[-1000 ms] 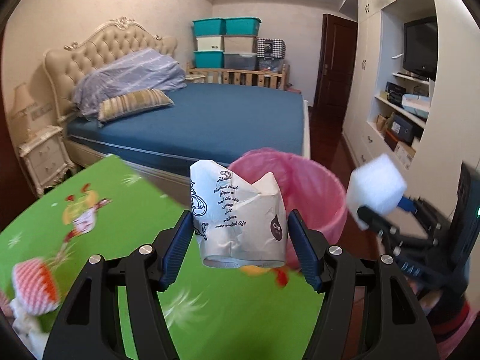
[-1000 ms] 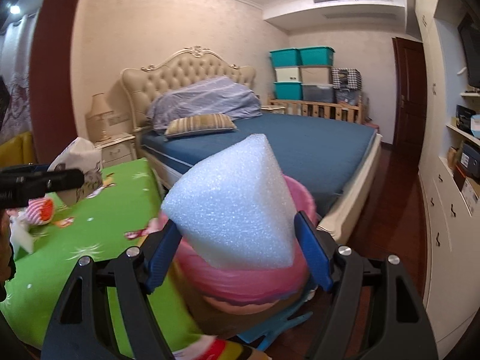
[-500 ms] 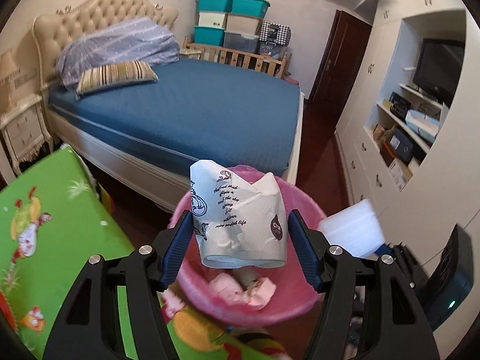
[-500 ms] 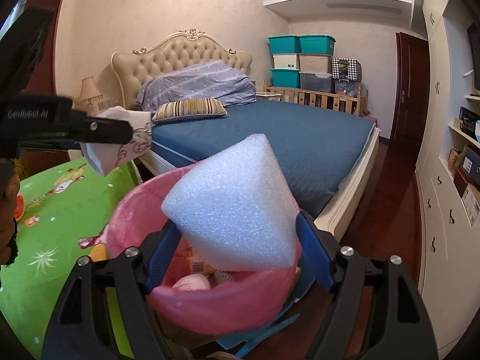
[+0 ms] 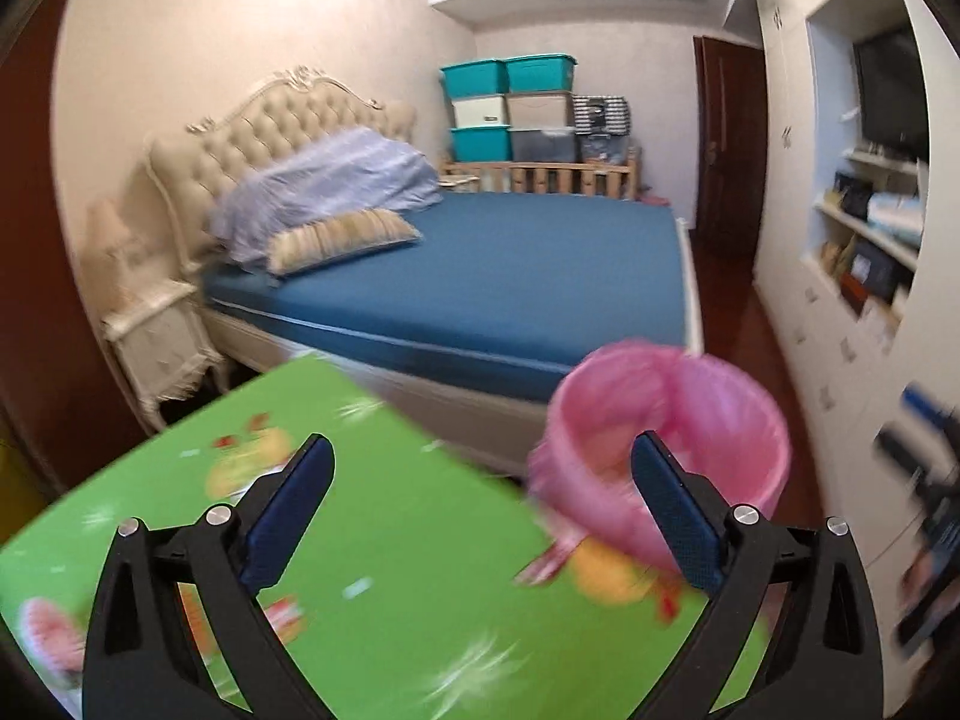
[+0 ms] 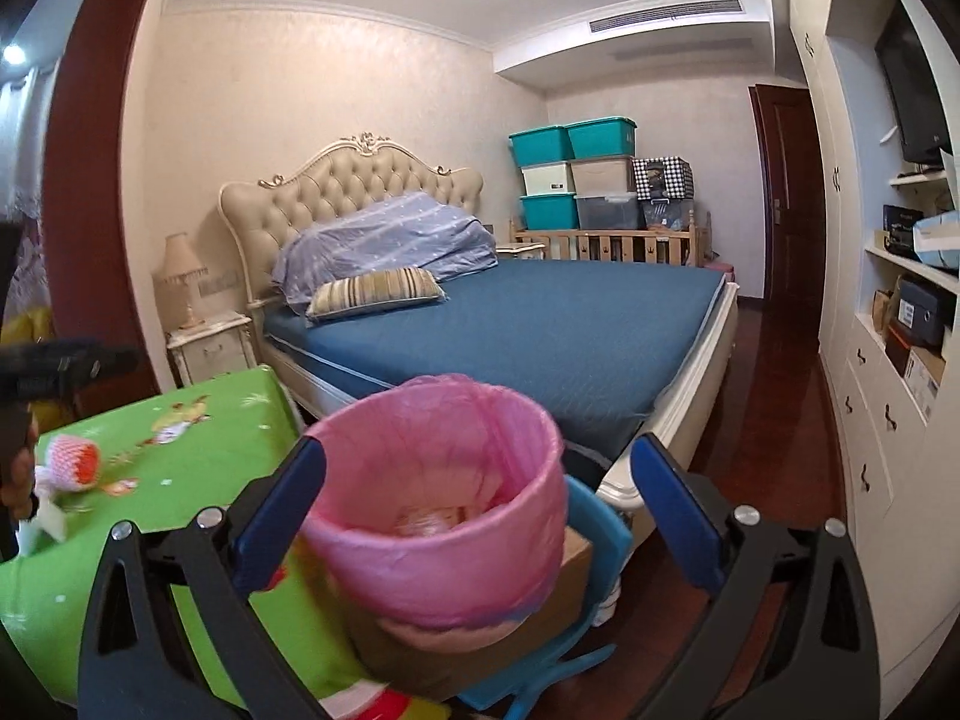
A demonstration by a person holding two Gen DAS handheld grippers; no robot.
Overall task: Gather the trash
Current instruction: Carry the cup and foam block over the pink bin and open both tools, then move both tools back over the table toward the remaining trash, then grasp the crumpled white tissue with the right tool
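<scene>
Blue-padded left gripper (image 5: 480,498) has just been opening; jaws wide, nothing between them, above the green table's (image 5: 384,528) right edge. Right gripper (image 6: 477,501) likewise spread and empty, framing the pink-lined trash bin (image 6: 444,546), crumpled trash inside.

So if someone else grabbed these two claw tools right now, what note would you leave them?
Left gripper: jaws have just been opening, now wide, nothing between them, over the green table.
Right gripper: jaws also just opened, wide and empty, in front of the pink-lined bin.
Bin: beside the table, near the foot of the bed. Some trash shows at its bottom; I cannot make out which pieces.
Done: neither gripper carries anything now.
Left: a red-and-white foam net lies on the table's far left side, probably the next piece to collect.
</scene>
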